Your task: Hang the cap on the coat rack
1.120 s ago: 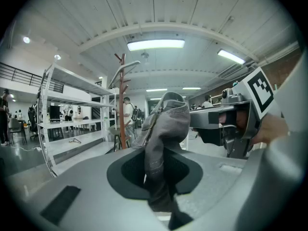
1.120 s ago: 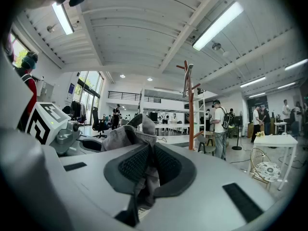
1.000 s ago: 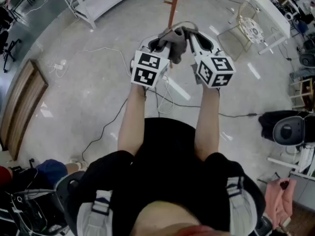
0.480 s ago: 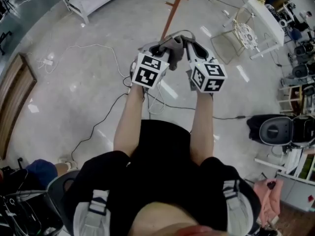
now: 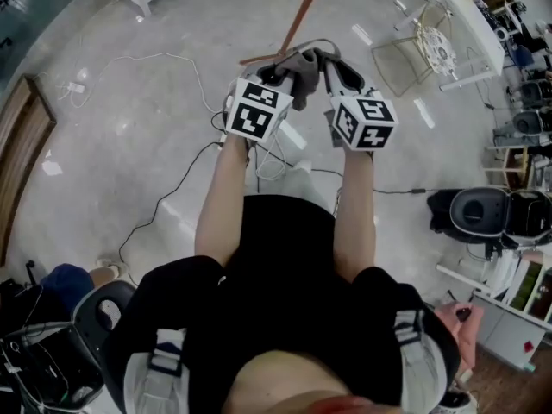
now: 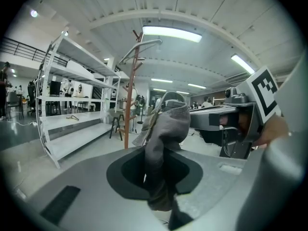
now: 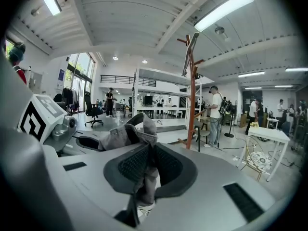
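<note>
The person holds both grippers out in front of the body, side by side, with the grey cap (image 5: pixel 299 65) bunched between their tips. In the left gripper view, the left gripper (image 6: pixel 161 177) has its jaws drawn nearly together on a fold of the cap's fabric. The cloth fills the narrow gap, hangs a little below the jaws and rises above them in a rounded hump that leans toward the right gripper. In the right gripper view, the right gripper (image 7: pixel 143 170) is likewise closed to a slit on another fold of the same cap. Its ribbed pads press the fabric from both sides, and the rest of the cap spreads up and to the left, toward the left gripper's body. The cap thus spans the two grippers, pinched at each side, with its bulk above and between their tips.

The coat rack (image 5: pixel 302 14), a reddish-brown wooden pole with short pegs, stands on the pale floor (image 5: pixel 155 145) just beyond the grippers in the head view, apart from the cap. In both gripper views it rises upright behind the cap, with a curved grey arm near its top. A white shelving unit (image 6: pixel 72 119) stands to the left of the rack in the left gripper view. A white table (image 7: pixel 269 131) stands to its right in the right gripper view.
</note>
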`<action>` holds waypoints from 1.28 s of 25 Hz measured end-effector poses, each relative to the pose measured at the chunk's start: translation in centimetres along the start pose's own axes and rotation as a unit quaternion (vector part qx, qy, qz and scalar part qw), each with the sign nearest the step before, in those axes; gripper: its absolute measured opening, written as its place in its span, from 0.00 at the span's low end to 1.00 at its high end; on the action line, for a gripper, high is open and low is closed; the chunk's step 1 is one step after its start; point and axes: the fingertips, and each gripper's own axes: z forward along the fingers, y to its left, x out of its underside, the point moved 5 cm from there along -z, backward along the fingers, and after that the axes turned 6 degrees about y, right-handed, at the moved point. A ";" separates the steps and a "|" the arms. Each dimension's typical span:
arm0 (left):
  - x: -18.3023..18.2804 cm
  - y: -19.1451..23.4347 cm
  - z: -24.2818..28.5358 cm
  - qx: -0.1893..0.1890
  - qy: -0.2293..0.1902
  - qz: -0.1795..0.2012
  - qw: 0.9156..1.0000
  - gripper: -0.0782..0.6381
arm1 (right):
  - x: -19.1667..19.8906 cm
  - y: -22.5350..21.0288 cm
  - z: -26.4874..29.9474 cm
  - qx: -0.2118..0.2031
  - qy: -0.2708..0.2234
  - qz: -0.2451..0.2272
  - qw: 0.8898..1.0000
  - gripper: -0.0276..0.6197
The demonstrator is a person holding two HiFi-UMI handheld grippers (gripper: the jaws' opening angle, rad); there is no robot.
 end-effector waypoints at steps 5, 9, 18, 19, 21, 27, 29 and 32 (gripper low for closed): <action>1.7 3.6 0.8 -0.034 0.021 -0.010 0.999 0.18 | 0.9 1.0 4.1 -0.034 0.012 0.001 0.999 0.08; 0.1 3.9 1.6 -0.058 0.032 -0.011 0.998 0.18 | -0.2 -0.6 5.4 -0.061 0.007 0.017 0.998 0.08; -1.5 3.2 11.5 -0.094 0.085 -0.023 0.992 0.18 | 1.7 -10.4 10.9 -0.107 0.039 0.053 0.992 0.08; -1.7 3.1 13.0 -0.095 0.086 -0.025 0.991 0.18 | 1.9 -11.9 11.8 -0.110 0.040 0.057 0.991 0.08; -2.7 3.3 16.0 -0.099 0.089 -0.029 0.991 0.18 | 1.8 -14.9 13.8 -0.119 0.042 0.063 0.990 0.08; -6.1 3.7 24.6 -0.127 0.088 -0.062 0.986 0.18 | 0.9 -23.7 19.1 -0.161 0.053 0.076 0.983 0.08; -6.3 3.2 25.7 -0.134 0.090 -0.068 0.985 0.18 | 1.2 -25.0 19.7 -0.176 0.054 0.082 0.980 0.08; -5.0 2.9 25.1 -0.143 0.105 -0.080 0.981 0.18 | 2.2 -24.2 19.7 -0.197 0.064 0.082 0.975 0.08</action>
